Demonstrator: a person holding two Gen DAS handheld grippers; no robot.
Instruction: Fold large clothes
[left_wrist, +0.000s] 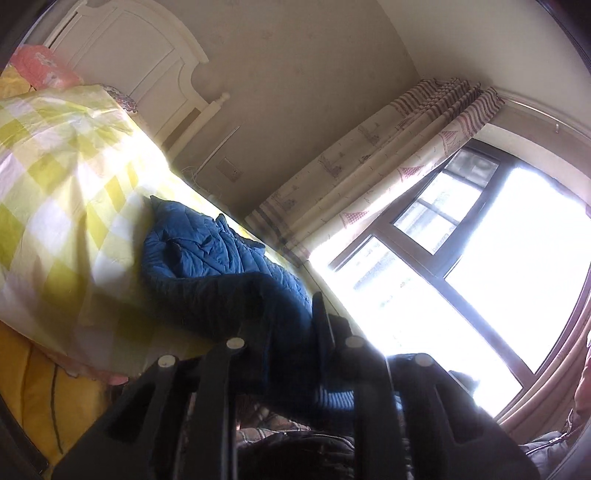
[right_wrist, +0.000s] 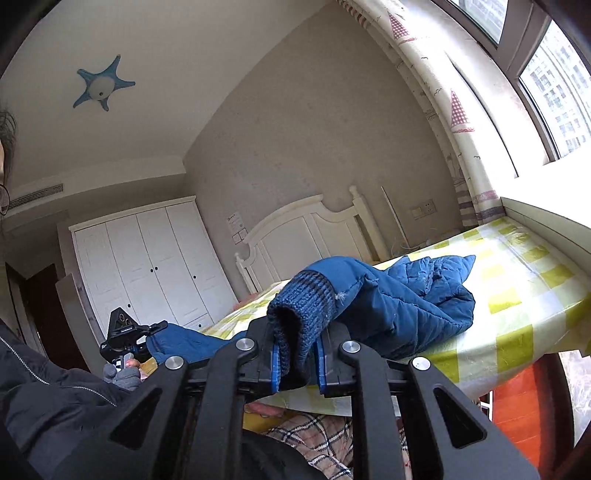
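A blue quilted jacket (right_wrist: 402, 299) lies bunched on the yellow-checked bed sheet (right_wrist: 517, 295). My right gripper (right_wrist: 297, 354) is shut on the jacket's ribbed knit cuff (right_wrist: 306, 295), which stands up between the blue pads. In the left wrist view the jacket (left_wrist: 207, 254) lies on the sheet (left_wrist: 55, 184), and my left gripper (left_wrist: 291, 332) is shut on a dark sleeve with a ribbed cuff (left_wrist: 334, 398) hanging at the fingers. The left gripper also shows in the right wrist view (right_wrist: 129, 339), holding blue fabric at the far left.
A white headboard (right_wrist: 306, 229) stands at the bed's far end, with a white wardrobe (right_wrist: 147, 262) beyond. A patterned curtain (left_wrist: 373, 162) and a bright window (left_wrist: 480, 258) run along the bed's side. A pink pillow (left_wrist: 44, 66) lies by the headboard.
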